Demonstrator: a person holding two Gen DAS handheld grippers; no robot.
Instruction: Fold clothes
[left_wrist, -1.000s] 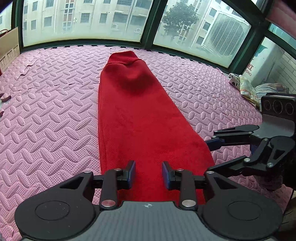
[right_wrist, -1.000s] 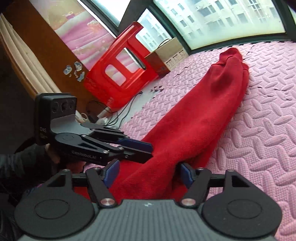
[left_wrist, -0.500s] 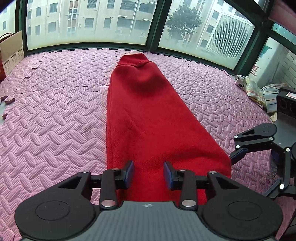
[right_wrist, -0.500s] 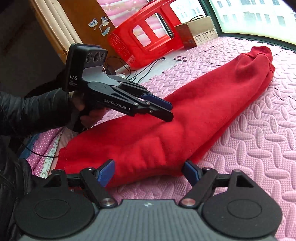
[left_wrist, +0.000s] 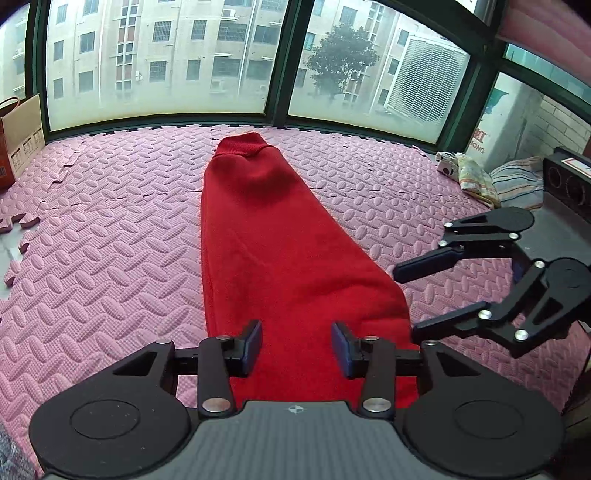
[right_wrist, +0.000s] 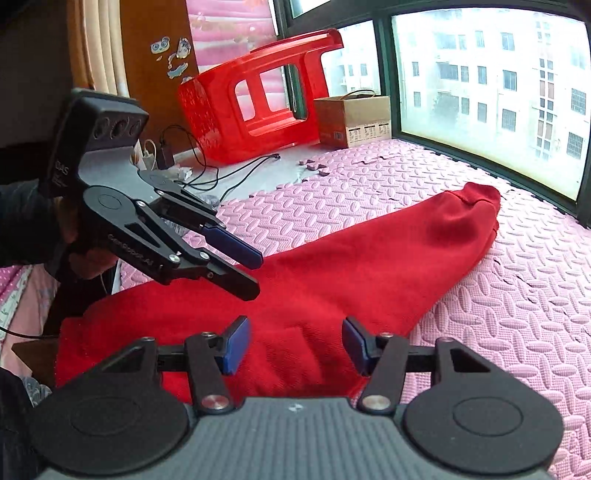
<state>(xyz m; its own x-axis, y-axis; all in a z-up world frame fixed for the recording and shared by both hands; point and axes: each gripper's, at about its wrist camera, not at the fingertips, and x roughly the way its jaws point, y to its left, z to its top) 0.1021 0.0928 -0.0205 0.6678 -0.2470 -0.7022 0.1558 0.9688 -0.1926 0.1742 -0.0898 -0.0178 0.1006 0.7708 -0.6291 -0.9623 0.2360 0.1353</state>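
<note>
Red garment (left_wrist: 273, 251) lies flat; left gripper (left_wrist: 296, 347) fingers opening, right gripper (right_wrist: 295, 345) closing, both empty; only right view shows stool (right_wrist: 255, 99).

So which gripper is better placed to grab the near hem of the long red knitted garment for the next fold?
Probably the left gripper: it hangs over the red knitted garment near its hem, jaws opening, empty. The right gripper sits off the garment's side edge, jaws closing on nothing.

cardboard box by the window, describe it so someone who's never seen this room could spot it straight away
Start at the big window and follow its sill to the corner where the pink foam mat ends. The cardboard box sits there beside a tipped red plastic stool; it alone is brown, with carry handles and printed labels.
</note>
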